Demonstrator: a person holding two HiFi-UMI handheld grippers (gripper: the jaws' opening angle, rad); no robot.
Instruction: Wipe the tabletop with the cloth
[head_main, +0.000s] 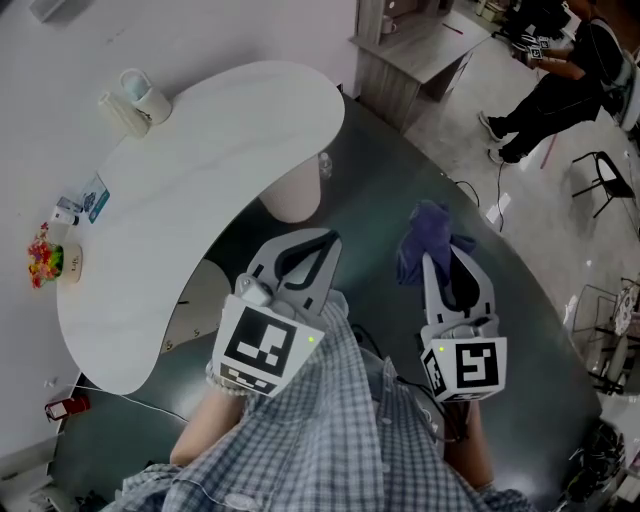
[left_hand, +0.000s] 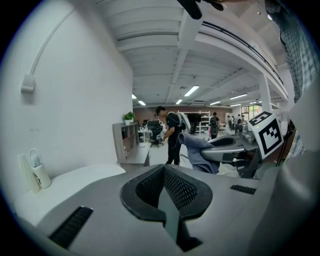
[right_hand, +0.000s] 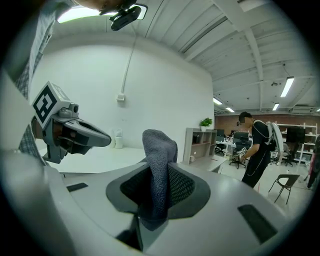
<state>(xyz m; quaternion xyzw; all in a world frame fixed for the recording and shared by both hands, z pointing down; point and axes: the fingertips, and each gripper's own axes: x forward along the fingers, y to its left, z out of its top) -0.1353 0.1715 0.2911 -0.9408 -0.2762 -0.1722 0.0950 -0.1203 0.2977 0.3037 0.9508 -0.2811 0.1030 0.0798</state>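
The blue-grey cloth (head_main: 425, 238) hangs bunched from my right gripper (head_main: 432, 262), which is shut on it; in the right gripper view the cloth (right_hand: 160, 150) sticks up from between the jaws of that gripper (right_hand: 157, 192). My left gripper (head_main: 328, 240) is held beside it, shut with nothing in it, its jaws (left_hand: 165, 185) meeting in the left gripper view. Both are held over the dark floor, to the right of the white curved tabletop (head_main: 200, 180), not touching it. The left gripper view also shows the cloth (left_hand: 200, 150) and the tabletop (left_hand: 65, 185).
A white cup holder (head_main: 138, 98) stands at the table's far edge. A small box (head_main: 85, 200) and a colourful item (head_main: 42, 258) sit at its left edge. A wooden desk (head_main: 420, 45), a person (head_main: 560, 75) and a black chair (head_main: 605, 180) are at the far right.
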